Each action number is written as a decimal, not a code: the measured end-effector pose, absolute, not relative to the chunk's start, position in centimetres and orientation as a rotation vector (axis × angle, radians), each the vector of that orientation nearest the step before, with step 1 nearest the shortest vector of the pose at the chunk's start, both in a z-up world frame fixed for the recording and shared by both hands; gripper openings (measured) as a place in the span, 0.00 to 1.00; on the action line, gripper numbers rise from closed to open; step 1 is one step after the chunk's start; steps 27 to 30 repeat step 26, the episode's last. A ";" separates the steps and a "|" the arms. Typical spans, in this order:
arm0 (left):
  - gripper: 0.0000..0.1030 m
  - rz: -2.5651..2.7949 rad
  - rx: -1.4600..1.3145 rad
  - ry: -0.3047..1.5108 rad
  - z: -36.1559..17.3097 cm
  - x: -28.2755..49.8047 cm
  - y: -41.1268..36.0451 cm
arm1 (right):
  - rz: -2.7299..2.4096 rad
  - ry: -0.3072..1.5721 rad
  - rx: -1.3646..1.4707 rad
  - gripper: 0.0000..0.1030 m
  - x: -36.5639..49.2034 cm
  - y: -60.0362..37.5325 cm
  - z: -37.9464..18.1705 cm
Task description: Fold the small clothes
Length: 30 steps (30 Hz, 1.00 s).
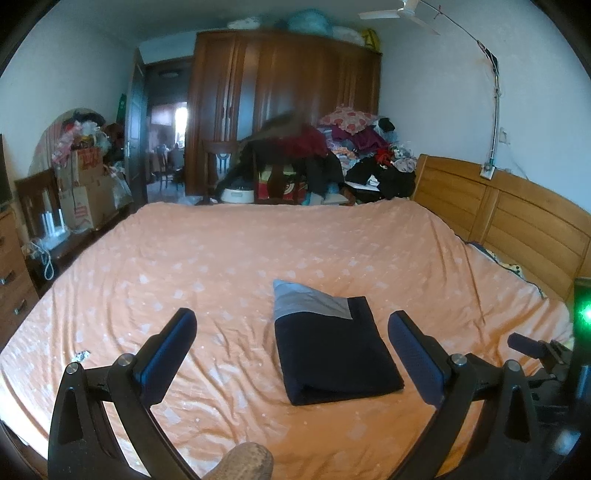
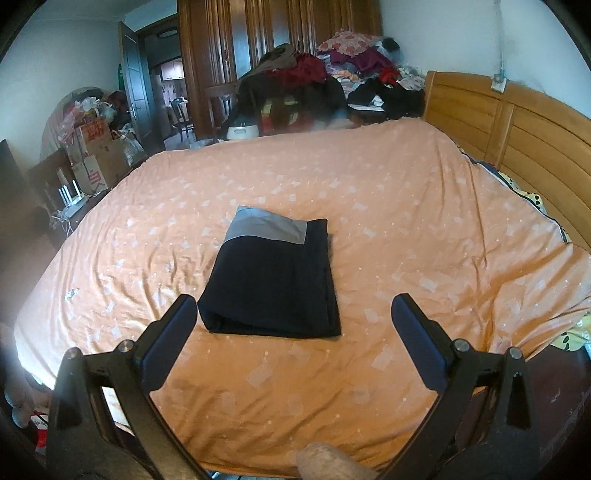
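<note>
I count one folded dark garment with one grey band, lying on one bed with one orange sheet. I count two grippers: the left gripper and the right gripper, each with two fingers spread wide. I count one wooden headboard, one wardrobe, one ceiling fan and one open door. The heaped clothes beyond the bed cannot be counted.

Soft daylight, fisheye-warped, dark-vignetted corners
</note>
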State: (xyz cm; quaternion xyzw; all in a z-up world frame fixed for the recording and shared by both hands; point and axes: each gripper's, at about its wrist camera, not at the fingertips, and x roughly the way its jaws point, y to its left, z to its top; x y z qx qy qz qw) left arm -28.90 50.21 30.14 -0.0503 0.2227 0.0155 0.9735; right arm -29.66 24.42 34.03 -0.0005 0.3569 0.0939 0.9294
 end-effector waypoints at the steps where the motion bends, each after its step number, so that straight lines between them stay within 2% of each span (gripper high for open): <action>1: 1.00 0.037 -0.098 0.449 30.1 -28.9 50.1 | 0.191 0.729 -0.006 1.00 -29.7 24.5 34.0; 30: 1.00 0.099 -0.020 0.460 28.6 -27.6 49.7 | 0.190 0.743 0.010 1.00 -28.6 25.0 33.0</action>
